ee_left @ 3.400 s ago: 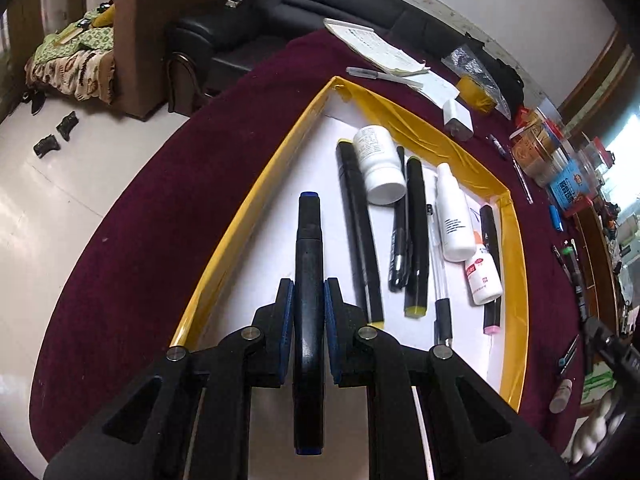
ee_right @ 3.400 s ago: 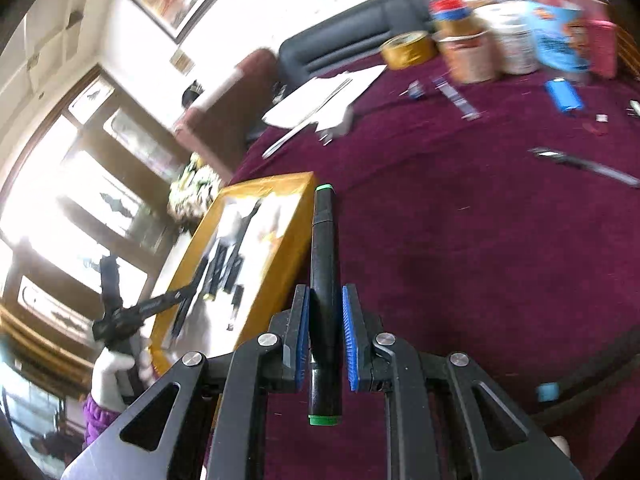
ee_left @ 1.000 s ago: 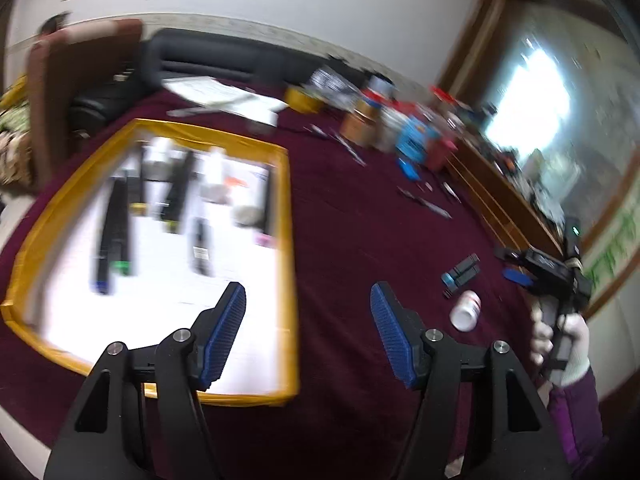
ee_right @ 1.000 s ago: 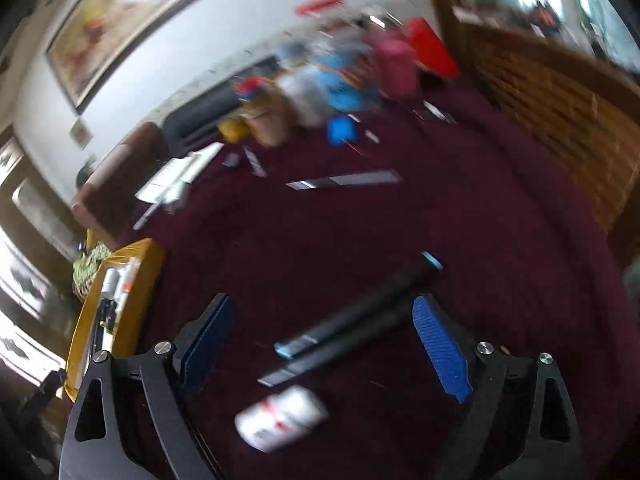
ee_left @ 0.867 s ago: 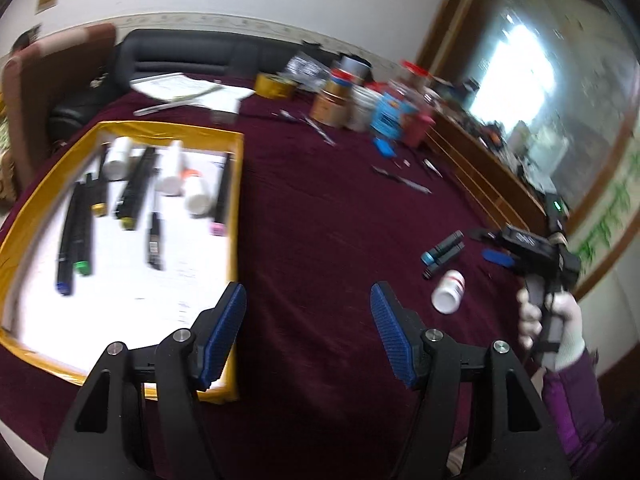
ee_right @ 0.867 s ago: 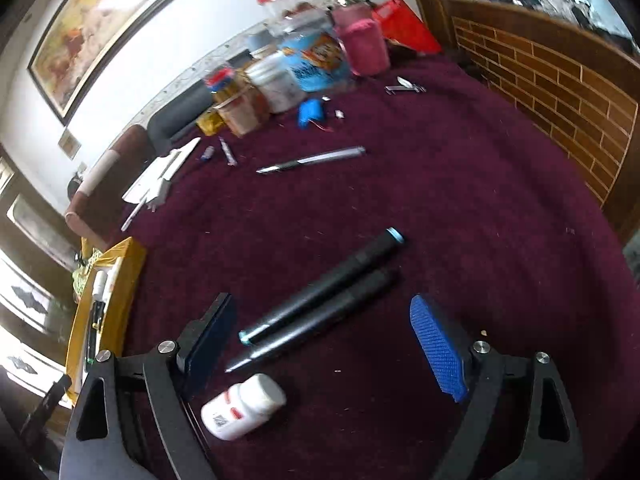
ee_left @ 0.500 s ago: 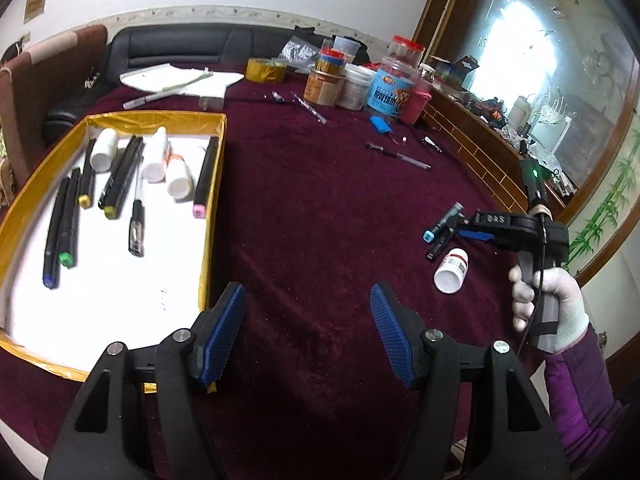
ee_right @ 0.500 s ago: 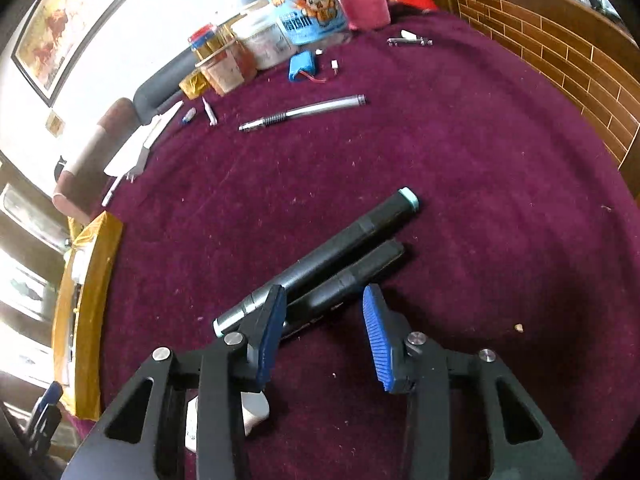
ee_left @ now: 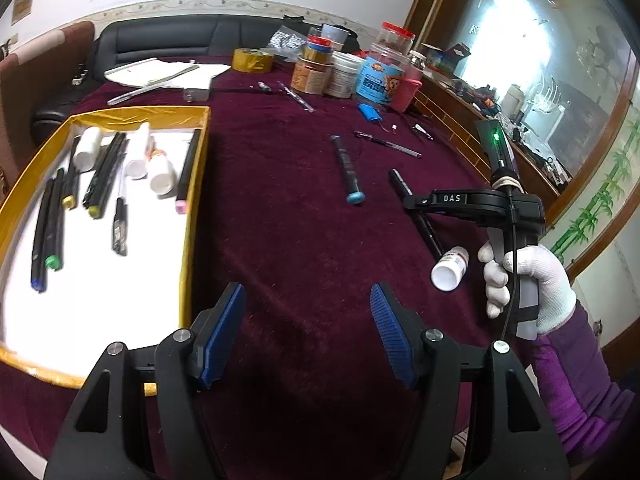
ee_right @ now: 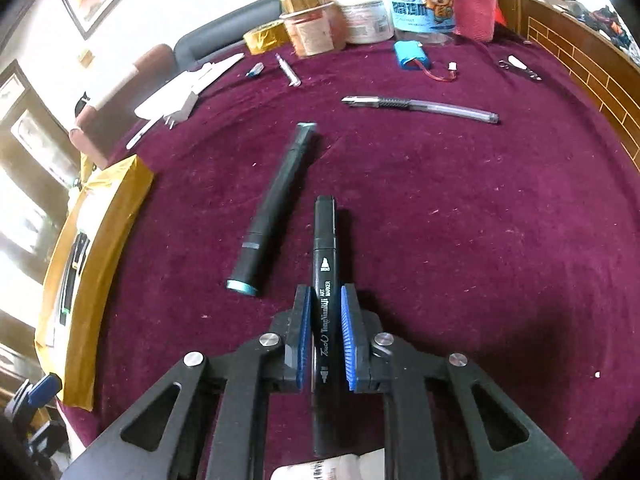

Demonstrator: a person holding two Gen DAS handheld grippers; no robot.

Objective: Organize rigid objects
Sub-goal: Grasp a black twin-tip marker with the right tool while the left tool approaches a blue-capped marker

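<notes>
The right tongs (ee_right: 325,332) pinch a black marker (ee_right: 323,264) lying on the maroon worktop (ee_right: 460,220), its long axis pointing straight ahead. A teal-capped marker (ee_right: 276,208) lies angled just left. The yellow-rimmed tray (ee_left: 196,184) sits far left. The left tongs (ee_left: 306,332) gape wide, holding nothing.

"ART MARKER" on black marker (ee_right: 325,280)

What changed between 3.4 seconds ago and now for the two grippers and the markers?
Both grippers let go of their markers; the blue-tipped and green-tipped ones now lie in the yellow tray. The left gripper swung out over the cloth, open. The right gripper closed on a black marker, shifting the teal-capped marker apart. The white bottle stayed.
</notes>
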